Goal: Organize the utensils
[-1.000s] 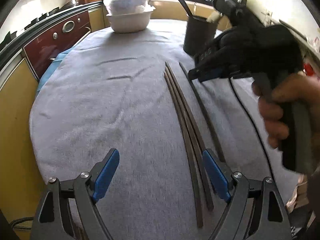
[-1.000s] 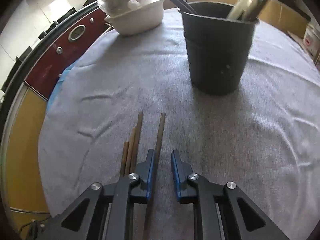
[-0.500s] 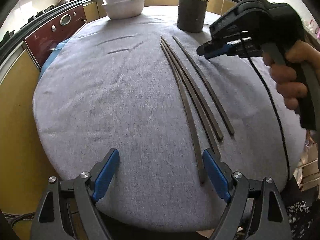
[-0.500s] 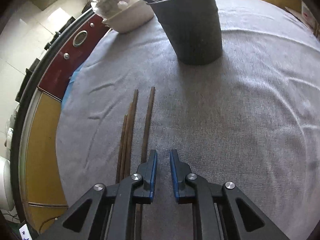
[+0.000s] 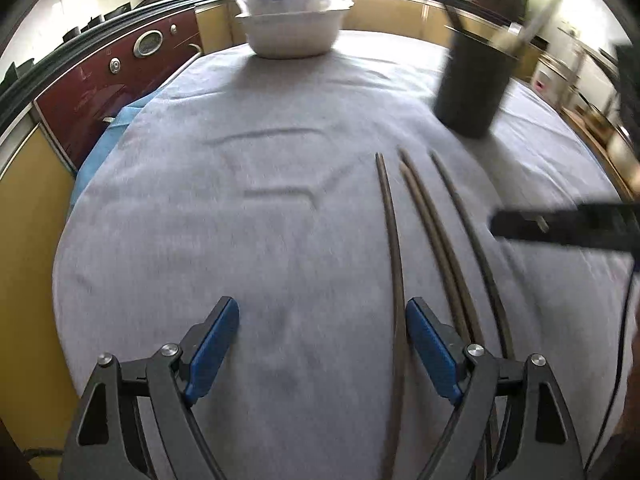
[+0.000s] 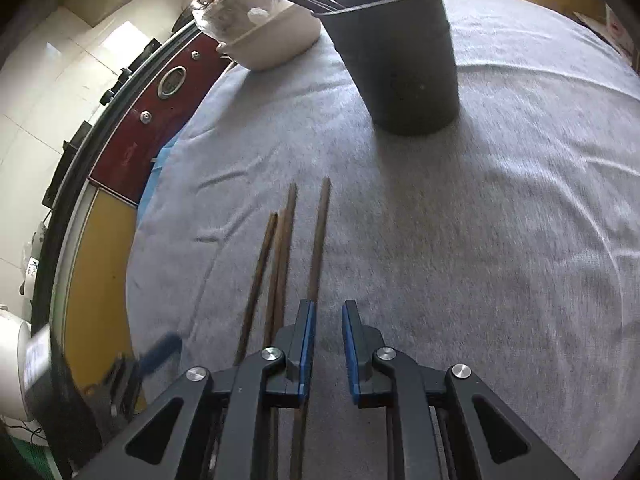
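Chopsticks (image 5: 394, 264), four brown sticks, lie side by side on the grey cloth (image 5: 240, 240) covering the table, tips pointing toward a dark utensil holder (image 6: 400, 64) that stands upright farther back with utensils in it. Left gripper (image 5: 322, 354) hovers over the cloth with jaws spread wide and empty; the leftmost stick runs just inside its right blue pad. Right gripper (image 6: 325, 354) shows jaws narrowed to a small gap, gripping nothing; the rightmost stick passes under its left finger. White bowl (image 5: 292, 32) sits at the far edge beside a red appliance (image 5: 116, 88)
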The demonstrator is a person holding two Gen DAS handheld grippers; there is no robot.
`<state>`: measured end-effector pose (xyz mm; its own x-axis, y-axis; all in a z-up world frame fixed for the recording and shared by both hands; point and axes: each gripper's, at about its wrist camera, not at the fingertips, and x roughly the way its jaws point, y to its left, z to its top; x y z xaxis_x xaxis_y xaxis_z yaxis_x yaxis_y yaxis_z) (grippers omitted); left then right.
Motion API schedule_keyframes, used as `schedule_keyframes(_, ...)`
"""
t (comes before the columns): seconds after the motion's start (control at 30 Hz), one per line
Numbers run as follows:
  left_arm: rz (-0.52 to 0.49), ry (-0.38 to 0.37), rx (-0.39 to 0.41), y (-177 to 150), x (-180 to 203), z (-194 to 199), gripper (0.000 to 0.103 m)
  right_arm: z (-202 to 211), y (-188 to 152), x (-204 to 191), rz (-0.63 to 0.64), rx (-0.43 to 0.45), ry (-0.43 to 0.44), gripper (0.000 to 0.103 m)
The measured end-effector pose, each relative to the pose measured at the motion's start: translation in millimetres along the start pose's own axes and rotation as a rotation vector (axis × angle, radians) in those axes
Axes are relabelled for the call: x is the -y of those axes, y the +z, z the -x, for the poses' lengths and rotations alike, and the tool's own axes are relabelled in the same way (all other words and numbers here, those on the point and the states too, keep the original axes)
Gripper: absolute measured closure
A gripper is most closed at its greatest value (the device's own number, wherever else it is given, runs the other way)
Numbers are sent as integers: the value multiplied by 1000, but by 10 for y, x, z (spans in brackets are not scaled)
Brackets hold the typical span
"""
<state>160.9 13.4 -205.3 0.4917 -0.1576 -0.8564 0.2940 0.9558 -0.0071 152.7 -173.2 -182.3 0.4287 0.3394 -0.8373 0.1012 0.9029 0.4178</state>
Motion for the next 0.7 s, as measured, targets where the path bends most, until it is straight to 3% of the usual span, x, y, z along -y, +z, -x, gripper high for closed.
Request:
schedule_keyframes(0.3, -7, -15, -30, 536, -57, -248, 33, -289, 419, -158, 6, -34, -85, 84)
schedule_keyframes(0.5, -22, -27, -77, 921, -62, -475, 36, -419, 648, -223, -10, -65, -143, 83)
schedule_keyframes(0.57, -38, -22, -75, 982, -29, -504, 46, -447, 681, -252, 5, -79, -164, 83)
schedule_keyframes(0.67, -59, -38, -60, 1042, 45, -520, 70, -474, 679, -319, 42, -81, -203, 86)
schedule_keyframes(0.7, -66, -46, -54, 1044, 70, -516, 86, -476, 669, -327, 53, -75, -218, 92)
